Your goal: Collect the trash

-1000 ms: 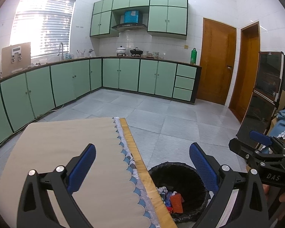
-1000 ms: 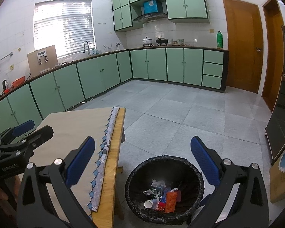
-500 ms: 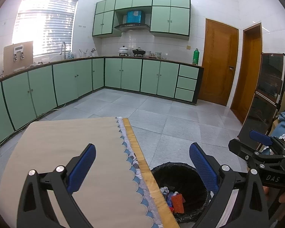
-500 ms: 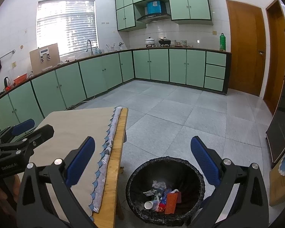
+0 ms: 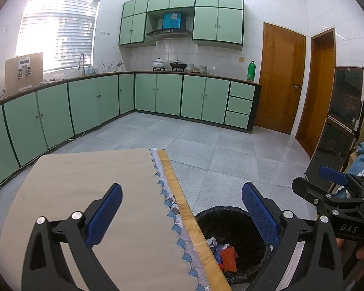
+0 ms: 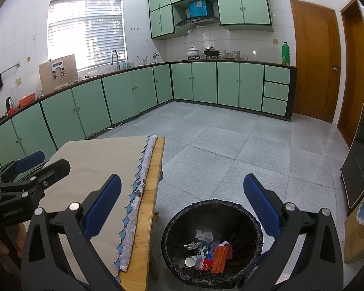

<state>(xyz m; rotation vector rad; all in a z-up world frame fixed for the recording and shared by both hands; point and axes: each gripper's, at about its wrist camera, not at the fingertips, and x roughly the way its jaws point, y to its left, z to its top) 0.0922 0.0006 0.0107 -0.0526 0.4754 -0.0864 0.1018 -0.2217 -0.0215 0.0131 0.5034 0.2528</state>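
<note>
A black-lined trash bin (image 6: 172,228) stands on the floor beside the table; it also shows in the left wrist view (image 5: 230,220). Inside lie a white paper cup (image 6: 191,261), an orange wrapper (image 6: 219,259), crumpled paper (image 6: 204,235) and other scraps. My right gripper (image 6: 182,202) is open and empty, held above the bin. My left gripper (image 5: 182,208) is open and empty, over the table's right edge. Each gripper shows in the other's view: the right gripper in the left wrist view (image 5: 332,181), the left gripper in the right wrist view (image 6: 34,165).
A wooden table (image 6: 153,184) carries a beige cloth (image 6: 97,157) with a scalloped blue trim. Green cabinets (image 6: 123,97) line the back and left walls. Wooden doors (image 6: 315,60) stand at the right. A dark glass cabinet (image 5: 339,126) stands at the right.
Both views have tilted up and drawn back slightly, so the bin sits lower in frame. Both grippers stay open and empty.
</note>
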